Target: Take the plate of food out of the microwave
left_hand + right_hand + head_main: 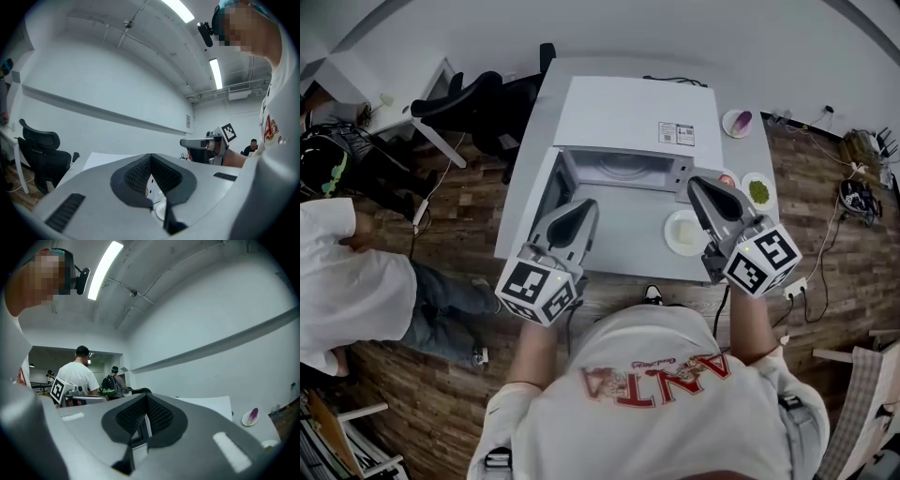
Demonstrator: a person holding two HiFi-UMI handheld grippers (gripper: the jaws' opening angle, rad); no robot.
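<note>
**Plate out on the desk, oven door left open**

The white plate (668,232) with its pale food lay on the desk (609,261), just in front of the open microwave (637,117) and below the right tongs (696,184). The main step therefore looked done. The cavity showed only a pale round shape, probably the turntable, though that could not be told for sure. The left tongs (589,208) and the right tongs were both pressed together on nothing, held level above the desk's front edge.

The next move would likely be swinging the door (546,192) shut. That calls for a flat push from the left side, not a pinch.

The tongs had smooth grey plastic shells, with dark ribbed pads (136,173) meeting at a point. The microwave was a boxy white case with a matt top, and the plate was a shallow, glossy round. The desk was plain white, over a wood-plank floor (441,375)
</note>
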